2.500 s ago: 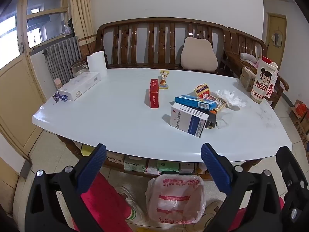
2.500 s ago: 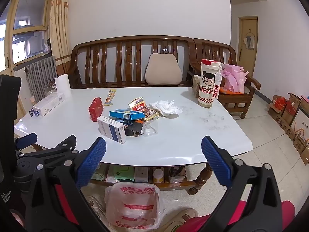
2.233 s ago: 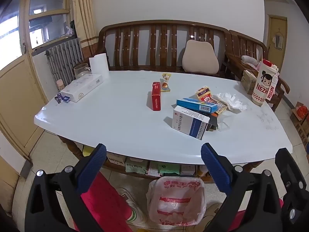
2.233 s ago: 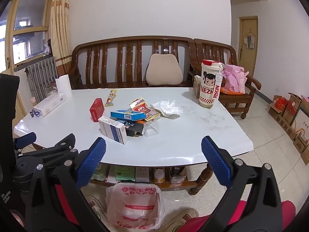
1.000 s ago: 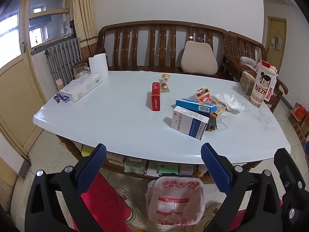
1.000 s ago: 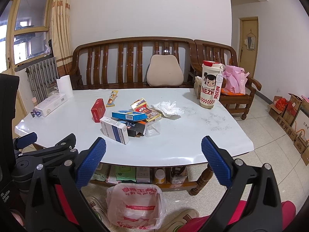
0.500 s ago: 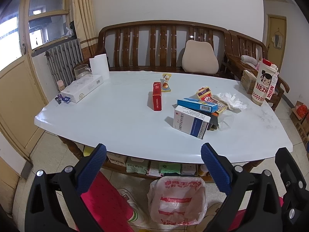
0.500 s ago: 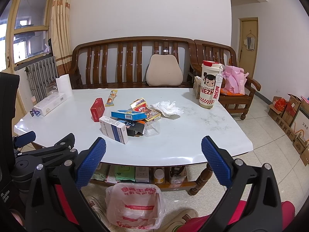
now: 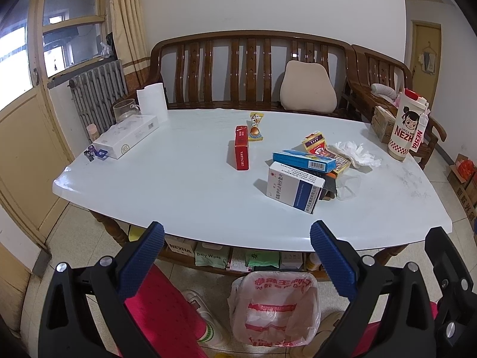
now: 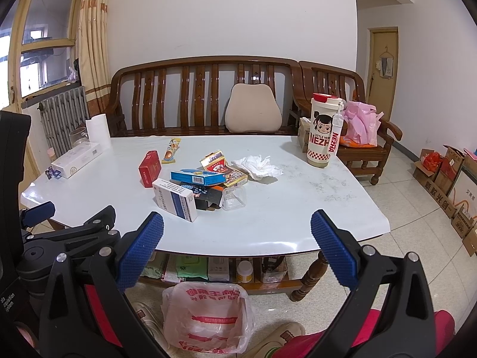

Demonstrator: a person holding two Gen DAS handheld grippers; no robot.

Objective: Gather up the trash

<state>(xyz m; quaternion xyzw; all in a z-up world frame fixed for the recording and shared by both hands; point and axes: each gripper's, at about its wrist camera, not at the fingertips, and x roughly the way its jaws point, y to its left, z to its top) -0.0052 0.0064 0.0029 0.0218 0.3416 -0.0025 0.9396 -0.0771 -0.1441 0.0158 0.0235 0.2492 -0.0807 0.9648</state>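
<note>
Both grippers, left gripper [image 9: 237, 256] and right gripper [image 10: 237, 256], are hanging with fingers spread wide, gripping nothing, over the white table [image 9: 184, 191] edge. Trash is sitting at twelve o'clock: a red "CHUNGWA" pack [image 9: 241, 152], medicine boxes [image 9: 293, 186], crumpled tissue [image 9: 354, 153]. A "LITTLE HERO NEZHA" cup [image 10: 323, 132] is standing at two o'clock. At six o'clock, a printed plastic bag [image 10: 205, 317] is gaping on the floor.

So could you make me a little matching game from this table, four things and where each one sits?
Things:
1. red box
2. crumpled tissue
3. plastic bag
4. Nezha cup

Places:
A. on the floor, under the table's near edge
B. at the table's far right corner
C. alone near the table's middle
D. just right of the box pile

Pairs: 1-C, 2-D, 3-A, 4-B
</note>
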